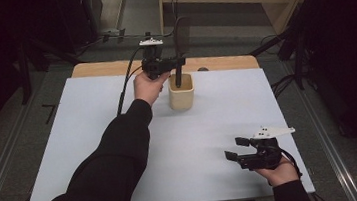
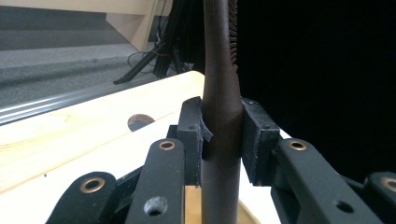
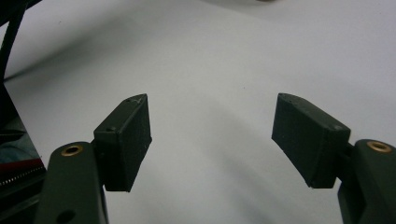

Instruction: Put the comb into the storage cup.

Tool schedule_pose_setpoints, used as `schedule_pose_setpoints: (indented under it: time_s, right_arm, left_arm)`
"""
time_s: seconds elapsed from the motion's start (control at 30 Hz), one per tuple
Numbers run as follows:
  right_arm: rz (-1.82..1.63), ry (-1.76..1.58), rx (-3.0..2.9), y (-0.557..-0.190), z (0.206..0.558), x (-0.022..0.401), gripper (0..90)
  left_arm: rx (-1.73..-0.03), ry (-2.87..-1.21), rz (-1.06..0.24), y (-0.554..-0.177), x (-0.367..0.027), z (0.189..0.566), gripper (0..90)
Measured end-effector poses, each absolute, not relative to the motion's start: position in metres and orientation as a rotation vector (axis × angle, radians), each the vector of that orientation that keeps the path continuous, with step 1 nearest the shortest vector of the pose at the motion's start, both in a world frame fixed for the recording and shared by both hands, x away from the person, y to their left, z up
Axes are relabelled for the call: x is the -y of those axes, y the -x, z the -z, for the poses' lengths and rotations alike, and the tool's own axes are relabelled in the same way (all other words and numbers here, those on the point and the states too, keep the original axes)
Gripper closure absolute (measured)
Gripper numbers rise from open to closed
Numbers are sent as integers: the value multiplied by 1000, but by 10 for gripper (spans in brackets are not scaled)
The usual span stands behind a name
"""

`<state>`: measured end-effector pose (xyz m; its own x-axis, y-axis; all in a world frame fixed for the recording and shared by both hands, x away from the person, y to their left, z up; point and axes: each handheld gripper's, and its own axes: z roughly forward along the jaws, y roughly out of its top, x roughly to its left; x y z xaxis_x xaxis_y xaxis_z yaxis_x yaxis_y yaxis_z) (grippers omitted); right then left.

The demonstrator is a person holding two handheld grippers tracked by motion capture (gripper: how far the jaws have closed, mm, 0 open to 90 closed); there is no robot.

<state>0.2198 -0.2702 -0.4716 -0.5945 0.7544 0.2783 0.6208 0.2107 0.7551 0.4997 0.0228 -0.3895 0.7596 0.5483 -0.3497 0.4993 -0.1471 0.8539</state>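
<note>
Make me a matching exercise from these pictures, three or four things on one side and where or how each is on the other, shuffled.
1. dark brown brush
2. beige square cup
3. left gripper
4. right gripper

A. open over the white board
B. clamped on the handle
C. standing upright on the board
D. handle down in the cup, head up

Pairs: 1-D, 2-C, 3-B, 4-A

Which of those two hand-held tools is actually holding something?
The left tool, over the beige cup: its jaws clamp a dark brush handle. The right tool is open above the white board.
</note>
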Motion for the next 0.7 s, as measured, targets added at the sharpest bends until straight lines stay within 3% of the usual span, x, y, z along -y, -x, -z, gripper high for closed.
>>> schedule_pose_setpoints:
  time_s: [0.7]
  right_arm:
    - [-1341,-1324,-2328,-220,471,269,263]
  left_arm:
    - [-821,-1805,-41,-500,-24,414,726]
